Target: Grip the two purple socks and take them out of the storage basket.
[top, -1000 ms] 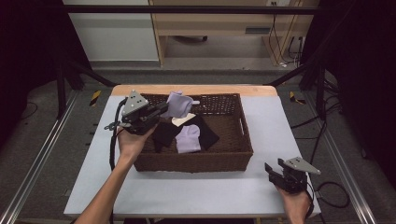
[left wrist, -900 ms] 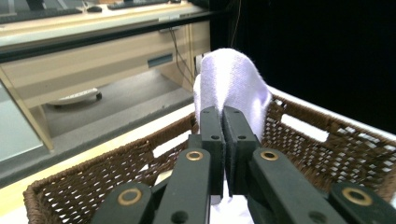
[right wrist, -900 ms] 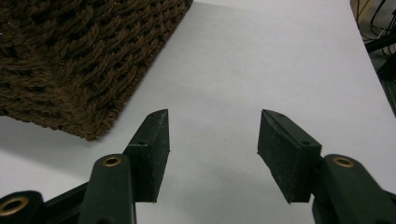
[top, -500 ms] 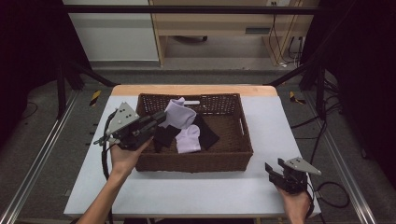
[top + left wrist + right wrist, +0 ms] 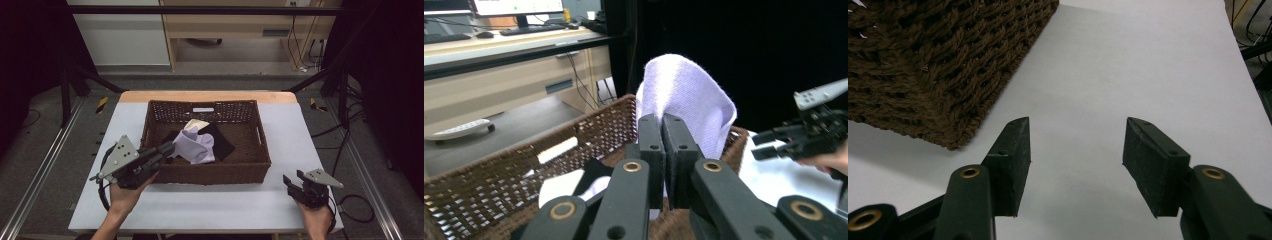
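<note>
A lavender cloth (image 5: pixel 197 147) hangs out of the brown wicker basket (image 5: pixel 210 172) at its front left. My left gripper (image 5: pixel 167 148) is shut on a fold of it just outside the basket's left front corner. In the left gripper view the jaws (image 5: pixel 663 120) are pressed together on the lavender cloth (image 5: pixel 684 90), which stands up above the basket's rim (image 5: pixel 589 130). My right gripper (image 5: pixel 292 180) rests low over the white table at the front right. Its jaws (image 5: pixel 1075 145) have just closed a little and still stand apart with nothing between them.
A black cloth (image 5: pixel 222 140) and a cream cloth (image 5: pixel 196 124) lie in the basket. The basket's corner (image 5: pixel 938 60) is left of my right gripper. The white table (image 5: pixel 210 205) has bare room in front of the basket. A desk and cables stand beyond the table.
My left gripper has moved left and toward the table's front, drawing the lavender cloth from the basket's back to its front left. The right hand stayed put.
</note>
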Tool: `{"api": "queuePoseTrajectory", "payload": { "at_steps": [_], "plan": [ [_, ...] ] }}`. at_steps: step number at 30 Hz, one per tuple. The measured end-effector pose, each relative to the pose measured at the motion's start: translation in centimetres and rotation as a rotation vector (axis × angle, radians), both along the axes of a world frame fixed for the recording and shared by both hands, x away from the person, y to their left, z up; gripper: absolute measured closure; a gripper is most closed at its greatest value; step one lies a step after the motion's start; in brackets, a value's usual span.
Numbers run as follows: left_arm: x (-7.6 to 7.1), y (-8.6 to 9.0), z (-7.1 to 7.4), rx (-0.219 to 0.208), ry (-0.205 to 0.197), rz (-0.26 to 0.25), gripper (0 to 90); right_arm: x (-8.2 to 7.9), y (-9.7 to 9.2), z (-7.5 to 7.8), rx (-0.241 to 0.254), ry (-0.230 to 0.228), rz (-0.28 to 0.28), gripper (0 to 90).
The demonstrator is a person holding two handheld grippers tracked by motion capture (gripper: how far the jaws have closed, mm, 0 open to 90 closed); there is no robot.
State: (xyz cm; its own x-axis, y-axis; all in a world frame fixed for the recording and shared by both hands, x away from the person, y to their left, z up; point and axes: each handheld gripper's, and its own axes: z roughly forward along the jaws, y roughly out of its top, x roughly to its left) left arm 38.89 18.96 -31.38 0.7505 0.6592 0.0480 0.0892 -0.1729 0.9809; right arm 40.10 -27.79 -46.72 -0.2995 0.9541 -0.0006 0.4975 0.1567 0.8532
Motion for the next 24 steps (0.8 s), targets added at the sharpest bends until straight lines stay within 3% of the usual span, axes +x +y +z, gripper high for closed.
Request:
{"api": "queuePoseTrajectory", "payload": {
  "at_steps": [9,17,24],
  "plan": [
    [-1.8,-0.1,-2.1,0.027,0.034,-0.045,86.7,0.0,0.0,-0.1,-0.006,-0.004,0.003,44.8],
    [-2.6,0.0,-4.9,0.060,0.109,-0.067,86.7,0.0,0.0,-0.1,-0.003,0.000,0.003,45.0],
    [-3.5,-0.3,-7.4,0.118,0.174,-0.095,86.7,-0.1,0.1,-0.1,0.003,0.007,0.002,45.0]
  ]
}}
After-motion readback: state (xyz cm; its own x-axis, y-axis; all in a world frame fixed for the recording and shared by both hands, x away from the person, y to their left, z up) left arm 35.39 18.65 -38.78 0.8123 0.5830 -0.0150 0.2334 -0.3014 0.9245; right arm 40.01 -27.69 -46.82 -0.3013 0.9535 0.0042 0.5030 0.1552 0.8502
